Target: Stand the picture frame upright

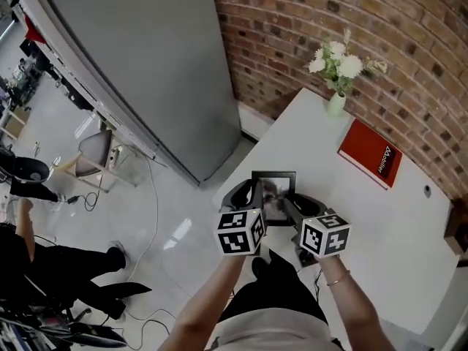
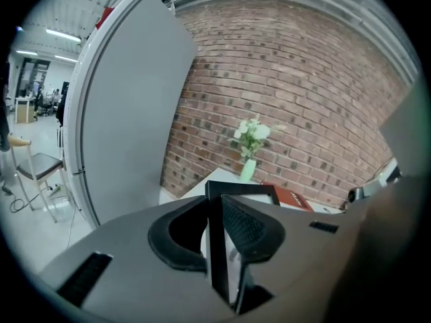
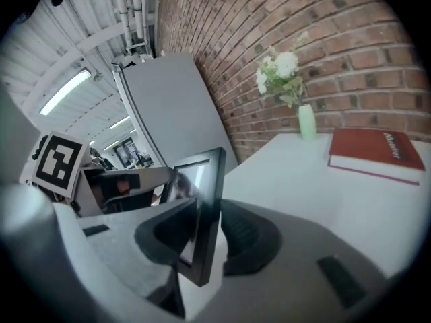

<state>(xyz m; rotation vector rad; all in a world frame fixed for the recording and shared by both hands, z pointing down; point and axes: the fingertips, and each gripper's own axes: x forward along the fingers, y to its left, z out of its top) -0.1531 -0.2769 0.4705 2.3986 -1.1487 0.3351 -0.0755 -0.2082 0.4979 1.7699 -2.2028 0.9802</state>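
Observation:
A black picture frame (image 1: 274,185) stands upright near the white table's (image 1: 380,225) near-left corner, held from both sides. My left gripper (image 1: 252,194) is shut on its left edge; in the left gripper view the frame (image 2: 217,247) shows edge-on, pinched between the jaws of that gripper (image 2: 219,231). My right gripper (image 1: 296,207) is shut on the frame's right side. The right gripper view shows the frame (image 3: 202,200), glass towards the left, clamped between the two dark jaws of this gripper (image 3: 205,237). The frame's lower edge is hidden by the grippers.
A red book (image 1: 371,152) lies at the table's far side, beside a green vase of white flowers (image 1: 336,72) by the brick wall (image 1: 329,20). A tall grey panel (image 1: 146,64) stands left of the table. A chair (image 1: 95,152) and cables sit on the floor.

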